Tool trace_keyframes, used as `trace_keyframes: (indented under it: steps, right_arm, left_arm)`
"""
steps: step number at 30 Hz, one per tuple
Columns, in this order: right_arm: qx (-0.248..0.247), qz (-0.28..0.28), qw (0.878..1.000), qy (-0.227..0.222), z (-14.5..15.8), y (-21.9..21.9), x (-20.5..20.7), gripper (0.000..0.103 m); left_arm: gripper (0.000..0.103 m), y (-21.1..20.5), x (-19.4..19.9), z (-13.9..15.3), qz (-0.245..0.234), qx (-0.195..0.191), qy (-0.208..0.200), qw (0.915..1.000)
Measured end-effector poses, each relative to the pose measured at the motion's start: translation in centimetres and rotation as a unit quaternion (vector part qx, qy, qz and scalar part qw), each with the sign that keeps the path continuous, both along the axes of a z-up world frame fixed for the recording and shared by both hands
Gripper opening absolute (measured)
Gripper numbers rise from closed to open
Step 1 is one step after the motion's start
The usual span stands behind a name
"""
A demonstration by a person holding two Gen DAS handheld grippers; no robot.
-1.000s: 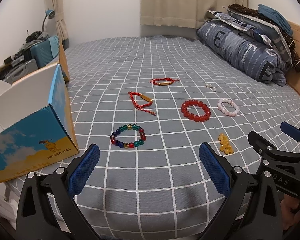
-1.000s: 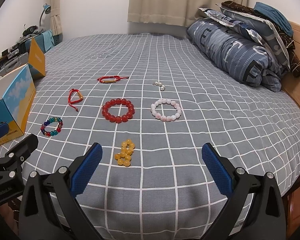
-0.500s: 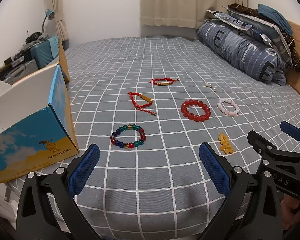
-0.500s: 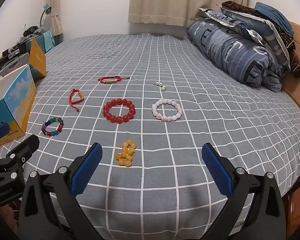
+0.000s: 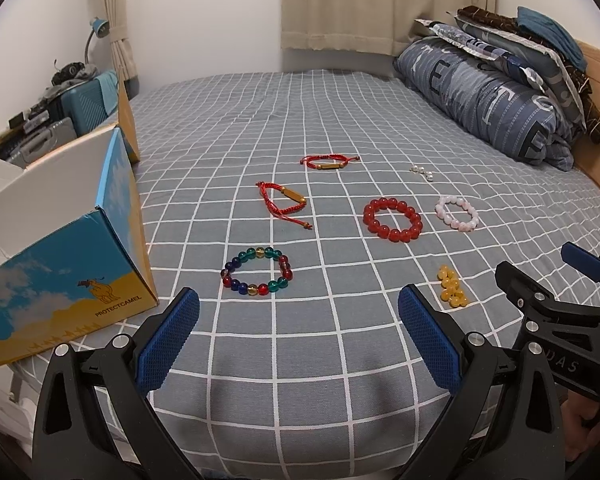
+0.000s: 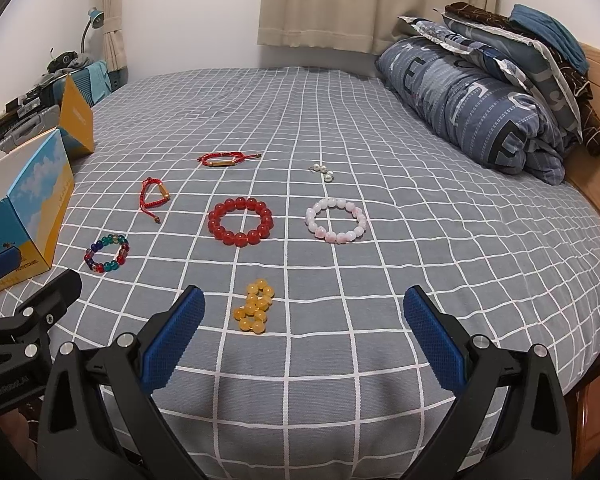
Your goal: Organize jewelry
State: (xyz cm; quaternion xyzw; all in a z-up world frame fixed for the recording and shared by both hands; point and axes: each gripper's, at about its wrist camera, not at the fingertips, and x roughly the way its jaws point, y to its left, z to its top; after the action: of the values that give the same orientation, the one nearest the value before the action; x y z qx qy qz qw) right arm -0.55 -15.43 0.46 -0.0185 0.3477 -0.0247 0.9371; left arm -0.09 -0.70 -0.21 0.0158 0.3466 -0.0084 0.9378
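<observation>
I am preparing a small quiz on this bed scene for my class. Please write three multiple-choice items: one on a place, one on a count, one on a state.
1. Where does the yellow bead bracelet lie?
A. inside the box
B. on the bedsheet, nearest the right tongs
C. on the pillows

2. How many red cord bracelets lie on the bedsheet?
A. one
B. two
C. four

3. In what state are the right tongs?
A. open and empty
B. shut on the red bead bracelet
C. shut on the box flap

Answers:
1 B, it lies bunched just ahead of the blue pads.
2 B, the near cord bracelet and the far cord bracelet.
3 A, the pads stand wide apart, holding nothing.
</observation>
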Motion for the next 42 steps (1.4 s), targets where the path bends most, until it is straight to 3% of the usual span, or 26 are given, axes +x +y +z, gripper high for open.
trace_keyframes:
  steps: [24,29,37,42]
  right_arm:
    - [-0.001,0.004,1.000,-0.001,0.2,0.3,-0.1,0.096]
    - [0.002,0.006,1.000,-0.005,1.2,0.4,-0.1,0.096]
    - [0.006,0.012,1.000,-0.004,4.1,0.7,2.0,0.096]
    - [-0.003,0.013,1.000,0.001,5.6,0.7,5.7,0.096]
  left_arm:
    - [0.097,0.2,0.1,-0.1,0.003,0.001,0.000,1.0000]
    - [0.097,0.3,0.4,1.0,0.008,-0.001,-0.001,1.0000]
    - [0.097,1.6,3.6,4.7,0.024,-0.003,-0.006,0.9997]
    - [0.097,2.1,7.3,5.8,0.028,0.002,0.005,0.9996]
